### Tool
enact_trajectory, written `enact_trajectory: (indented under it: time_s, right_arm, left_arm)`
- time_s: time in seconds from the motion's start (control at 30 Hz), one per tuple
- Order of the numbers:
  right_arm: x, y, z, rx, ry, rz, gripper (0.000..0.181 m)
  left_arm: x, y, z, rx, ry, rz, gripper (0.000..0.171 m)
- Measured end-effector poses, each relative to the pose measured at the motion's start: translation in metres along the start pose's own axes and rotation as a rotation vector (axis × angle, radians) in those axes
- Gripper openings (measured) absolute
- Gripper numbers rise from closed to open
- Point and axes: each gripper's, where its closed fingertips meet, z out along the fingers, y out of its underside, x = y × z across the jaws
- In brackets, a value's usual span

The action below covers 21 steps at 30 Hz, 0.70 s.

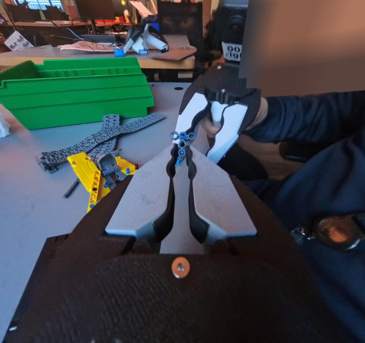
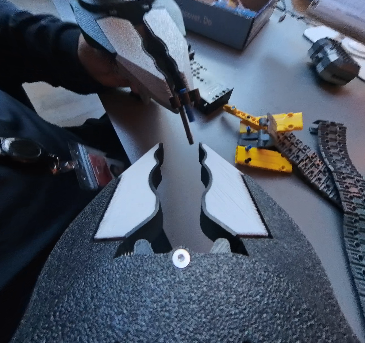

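Fingers of the left gripper [image 1: 180,148] are pressed together on a small T-shaped connector piece [image 1: 182,139] with round holes and a blue pin; seen from the right wrist view, a dark axle [image 2: 187,128] sticks out of it toward the right gripper [image 2: 180,145]. The right gripper's fingers stand apart and hold nothing — the axle's tip sits just short of the gap between them. Both hover above the grey desk [image 2: 256,88], near a yellow brick assembly [image 2: 264,147], grey track links [image 1: 102,137] and a green bin [image 1: 79,90].
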Motion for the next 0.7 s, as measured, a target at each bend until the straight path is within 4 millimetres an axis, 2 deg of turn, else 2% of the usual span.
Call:
enact_trajectory:
  time_s: [0.1, 0.13, 0.17, 0.23, 0.33, 0.43, 0.53, 0.57, 0.7]
  right_arm:
    - [0.007, -0.011, 0.006, 0.035, 0.029, 0.024, 0.029]
    - [0.008, -0.011, 0.007, 0.028, 0.028, 0.016, 0.006]
    - [0.007, -0.010, 0.008, 0.013, 0.023, 0.002, 0.002]
    - [0.012, 0.001, 0.006, -0.053, 0.046, -0.041, 0.001]
    - [0.041, 0.024, -0.003, -0.200, 0.157, -0.142, 0.001]
    - [0.056, 0.037, -0.002, -0.298, 0.145, -0.172, 0.003]
    - [0.064, 0.051, -0.001, -0.402, 0.132, -0.171, 0.022]
    - [0.067, 0.052, -0.004, -0.408, 0.139, -0.172, 0.023]
    - [0.079, 0.060, -0.032, -0.395, 0.194, -0.135, 0.026]
  left_arm:
    - [0.000, -0.003, -0.003, 0.029, 0.017, -0.045, 0.006]
    - [-0.002, -0.003, -0.004, 0.027, 0.006, -0.045, 0.006]
    - [-0.003, -0.002, -0.004, 0.019, -0.005, -0.044, 0.006]
    - [-0.008, 0.001, -0.008, -0.008, -0.043, -0.029, 0.006]
    - [-0.017, 0.002, -0.018, -0.045, -0.130, 0.050, 0.006]
    - [-0.030, 0.036, -0.019, -0.309, -0.269, 0.204, 0.006]
    - [-0.035, 0.061, -0.021, -0.516, -0.347, 0.299, 0.006]
    - [-0.037, 0.067, -0.023, -0.573, -0.370, 0.320, 0.006]
    - [-0.038, 0.079, -0.026, -0.675, -0.403, 0.418, 0.006]
